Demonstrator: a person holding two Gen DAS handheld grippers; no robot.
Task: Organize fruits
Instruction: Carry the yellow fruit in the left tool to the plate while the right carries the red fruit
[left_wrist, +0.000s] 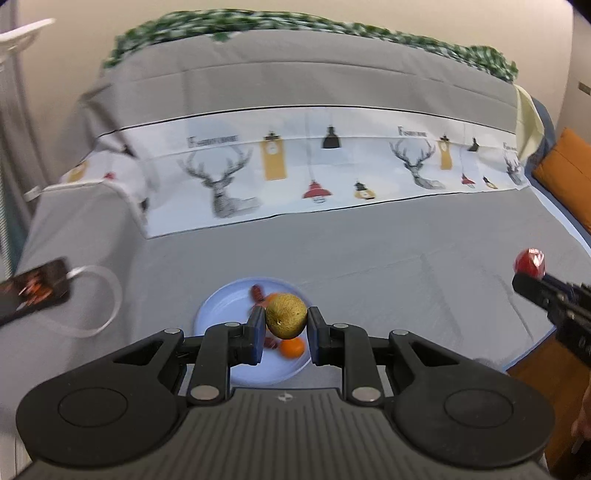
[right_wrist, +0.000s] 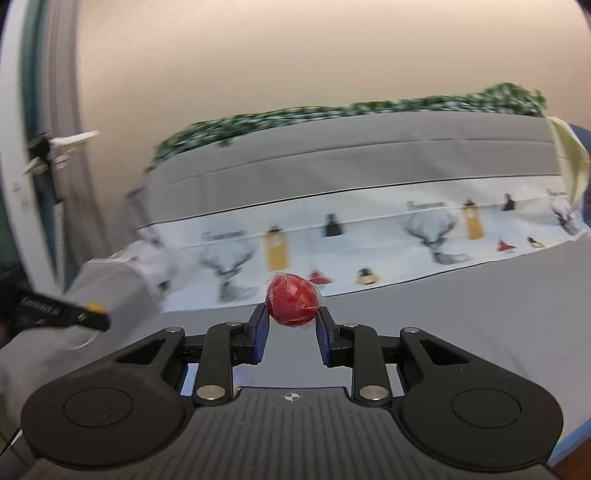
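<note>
My left gripper (left_wrist: 286, 321) is shut on a yellow-green round fruit (left_wrist: 286, 315) and holds it just above a pale blue plate (left_wrist: 218, 314). On the plate lie an orange fruit (left_wrist: 292, 348) and small red-brown fruits (left_wrist: 258, 293), partly hidden by the held fruit. My right gripper (right_wrist: 291, 317) is shut on a red fruit wrapped in clear film (right_wrist: 292, 301), held above the grey bed cover. The red fruit (left_wrist: 530, 263) and the right gripper also show at the right edge of the left wrist view.
The grey bed cover (left_wrist: 369, 258) spreads under both grippers, with a white deer-print band (left_wrist: 295, 170) behind. A phone (left_wrist: 35, 288) with a white cable lies at the left. An orange cushion (left_wrist: 565, 166) sits at the right, past the bed's edge.
</note>
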